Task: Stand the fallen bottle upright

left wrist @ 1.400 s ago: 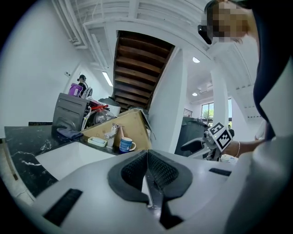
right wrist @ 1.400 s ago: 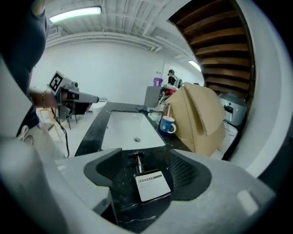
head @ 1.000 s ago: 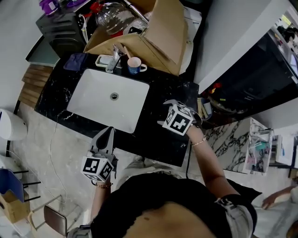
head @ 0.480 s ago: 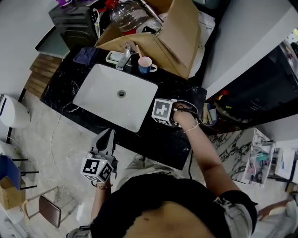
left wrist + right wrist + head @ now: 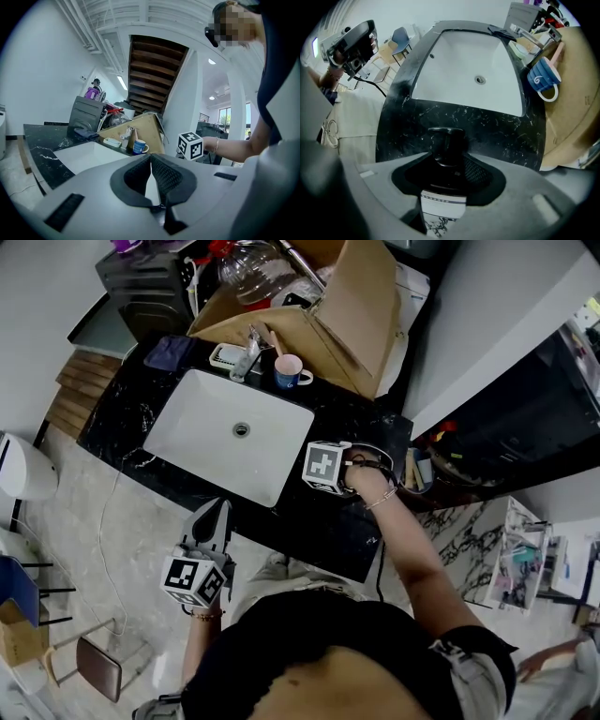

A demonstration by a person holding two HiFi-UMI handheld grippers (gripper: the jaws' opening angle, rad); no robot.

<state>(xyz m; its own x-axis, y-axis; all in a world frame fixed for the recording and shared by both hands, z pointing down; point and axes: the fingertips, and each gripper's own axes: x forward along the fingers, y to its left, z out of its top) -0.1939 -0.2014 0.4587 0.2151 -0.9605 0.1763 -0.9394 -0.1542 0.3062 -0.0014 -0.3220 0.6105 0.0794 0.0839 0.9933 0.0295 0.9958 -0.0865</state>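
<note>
A dark pump bottle (image 5: 443, 202) with a white label lies on the black marble counter (image 5: 487, 126), right of the sink. My right gripper (image 5: 447, 165) points straight down over it. Its jaws stand either side of the bottle's body and are closing; the pump head (image 5: 447, 140) sticks out past the fingertips. In the head view only that gripper's marker cube (image 5: 323, 467) and the hand show, and the bottle is hidden beneath them. My left gripper (image 5: 214, 514) hangs off the counter's front edge, shut and empty (image 5: 151, 157).
A white sink (image 5: 187, 442) fills the counter's left part. Behind it stand a faucet (image 5: 246, 357), a soap dish (image 5: 225, 356) and a blue mug (image 5: 289, 371). A large cardboard box (image 5: 347, 315) leans at the back. The counter's front edge is close below the right hand.
My right gripper tipped over to point straight down and sank onto the counter right of the sink. The left gripper stayed where it was.
</note>
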